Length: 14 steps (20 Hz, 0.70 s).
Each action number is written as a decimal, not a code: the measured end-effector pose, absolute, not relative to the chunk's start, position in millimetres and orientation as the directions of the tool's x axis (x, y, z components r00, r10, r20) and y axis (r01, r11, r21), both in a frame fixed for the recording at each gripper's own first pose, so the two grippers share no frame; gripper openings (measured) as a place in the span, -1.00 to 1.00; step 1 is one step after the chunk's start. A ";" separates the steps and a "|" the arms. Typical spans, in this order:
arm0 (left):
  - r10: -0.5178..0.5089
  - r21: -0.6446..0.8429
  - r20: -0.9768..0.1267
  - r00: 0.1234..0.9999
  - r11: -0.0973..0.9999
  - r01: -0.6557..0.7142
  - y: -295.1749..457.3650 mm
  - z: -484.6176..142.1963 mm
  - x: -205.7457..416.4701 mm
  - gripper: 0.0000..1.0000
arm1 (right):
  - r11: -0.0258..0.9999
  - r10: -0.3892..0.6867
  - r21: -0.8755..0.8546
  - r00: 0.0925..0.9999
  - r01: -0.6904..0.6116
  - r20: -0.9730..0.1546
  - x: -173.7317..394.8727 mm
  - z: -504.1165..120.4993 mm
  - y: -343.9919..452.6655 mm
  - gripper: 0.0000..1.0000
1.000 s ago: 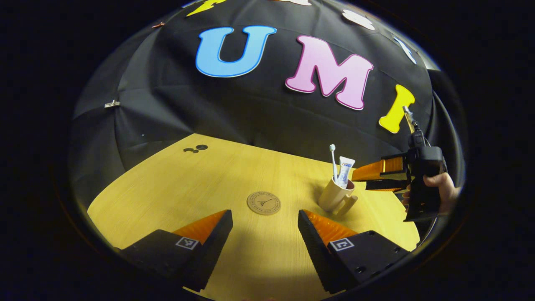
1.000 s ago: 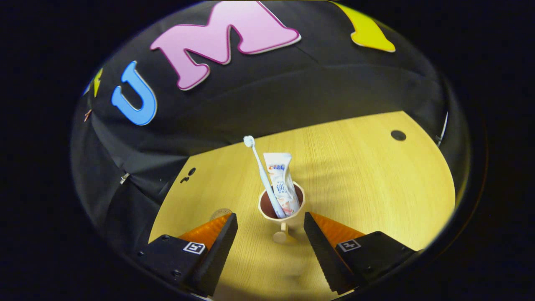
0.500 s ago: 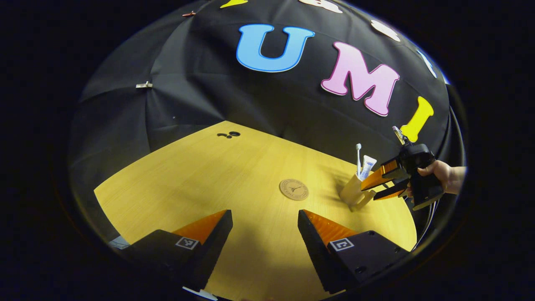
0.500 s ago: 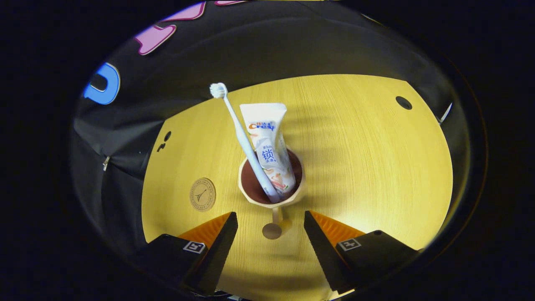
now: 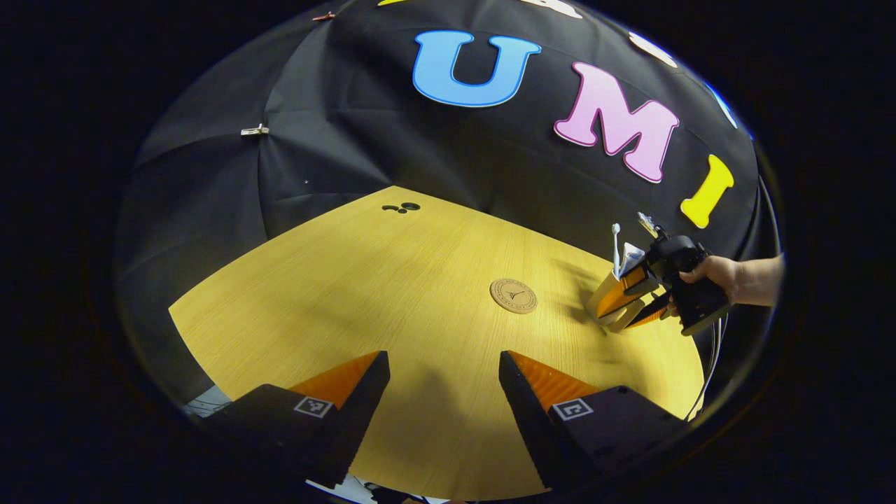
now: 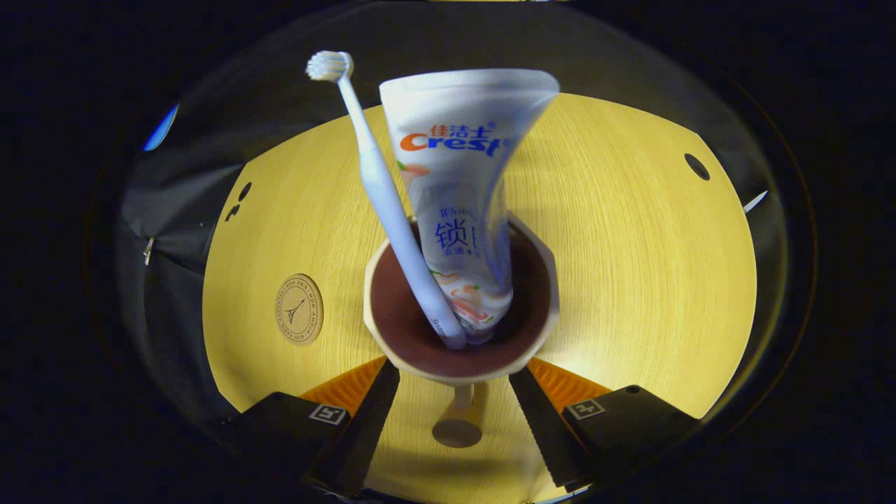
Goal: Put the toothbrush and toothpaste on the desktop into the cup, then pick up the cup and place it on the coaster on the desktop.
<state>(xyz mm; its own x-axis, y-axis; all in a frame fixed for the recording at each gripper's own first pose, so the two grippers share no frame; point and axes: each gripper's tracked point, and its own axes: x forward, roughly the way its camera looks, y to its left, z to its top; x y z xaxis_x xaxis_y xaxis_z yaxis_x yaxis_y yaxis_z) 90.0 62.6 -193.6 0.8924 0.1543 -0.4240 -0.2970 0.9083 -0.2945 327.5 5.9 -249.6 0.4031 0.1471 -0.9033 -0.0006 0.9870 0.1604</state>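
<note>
We find the toothbrush (image 6: 381, 182) and toothpaste (image 6: 465, 189) already standing in the cup (image 6: 542, 308). The right gripper (image 6: 455, 381) straddles the cup's handle, fingers spread, not yet clamped. The left gripper (image 5: 444, 381) idles, released. Lifting the cup to the coaster (image 6: 299, 309), near its left, remains.

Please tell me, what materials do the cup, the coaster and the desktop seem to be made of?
The cup looks like matte plastic or glazed ceramic, cream outside and brown inside, with faceted walls; the look leaves it open. The coaster seems to be cork or pressed wood: a tan, dull disc with a dark printed emblem. The desktop looks like wood or wood-grain laminate, with fine parallel lines and a soft sheen.
</note>
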 end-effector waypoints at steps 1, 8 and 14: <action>0.151 -0.294 -0.429 0.891 0.909 -0.295 61.2 -194.0 89.4 0.96 | 0.989 0.138 0.147 0.390 -0.009 -0.910 326.9 -251.9 5.3 0.92; 0.117 -0.289 -0.443 0.889 0.920 -0.265 50.6 -191.0 87.1 0.96 | 0.992 0.124 0.124 0.334 -0.021 -0.935 326.4 -262.1 11.2 0.19; 0.106 -0.270 -0.463 0.880 0.929 -0.254 49.2 -194.6 85.1 0.96 | 0.997 0.071 0.061 0.331 -0.041 -0.941 324.5 -265.1 6.5 -0.20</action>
<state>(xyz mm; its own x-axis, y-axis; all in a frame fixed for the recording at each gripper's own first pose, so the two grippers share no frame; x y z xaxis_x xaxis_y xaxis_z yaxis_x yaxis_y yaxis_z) 85.1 49.2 -194.6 0.8799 0.1057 -0.4633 -0.2539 0.9287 -0.2704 324.5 6.5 -265.1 0.3308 0.0712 -0.9410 -0.0415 0.9973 0.0608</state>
